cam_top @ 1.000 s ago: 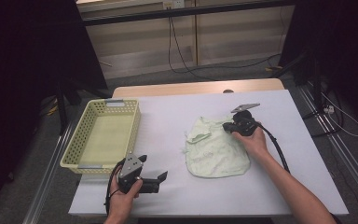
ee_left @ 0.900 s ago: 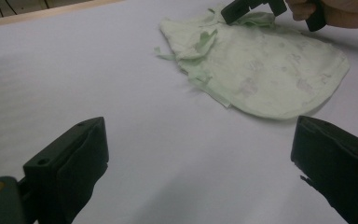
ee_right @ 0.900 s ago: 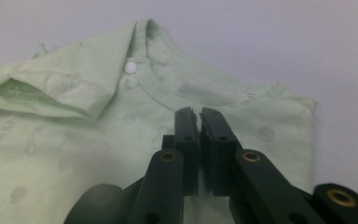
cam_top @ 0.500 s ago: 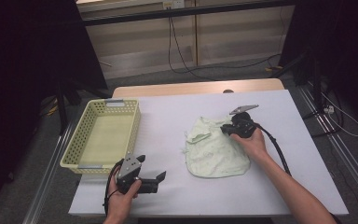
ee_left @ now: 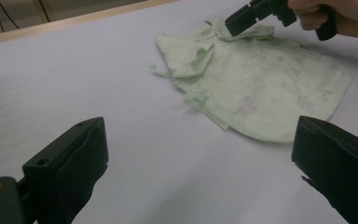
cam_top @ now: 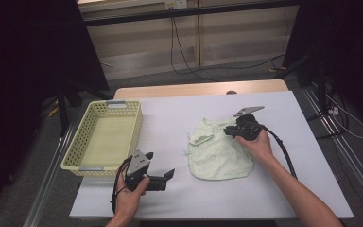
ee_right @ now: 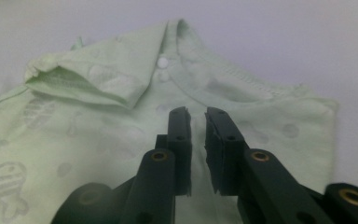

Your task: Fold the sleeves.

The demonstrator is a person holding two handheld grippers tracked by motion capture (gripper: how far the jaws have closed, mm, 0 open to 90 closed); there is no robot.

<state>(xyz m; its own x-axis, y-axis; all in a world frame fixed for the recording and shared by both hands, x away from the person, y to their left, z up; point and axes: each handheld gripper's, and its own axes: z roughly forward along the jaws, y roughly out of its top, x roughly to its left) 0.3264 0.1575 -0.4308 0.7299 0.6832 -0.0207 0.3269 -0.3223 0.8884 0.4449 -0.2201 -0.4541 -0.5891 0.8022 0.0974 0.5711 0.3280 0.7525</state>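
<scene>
A white table (cam_top: 179, 118) stands on a grey floor (cam_top: 160, 78). Black cables (cam_top: 184, 52) lie on the floor behind it. The sides are dark.

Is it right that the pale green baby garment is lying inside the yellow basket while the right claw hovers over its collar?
Not quite. The garment lies flat on the white table, to the right of the yellow basket, not inside it; the high view shows this. The rest holds: the right claw is over the collar end of the garment.
</scene>
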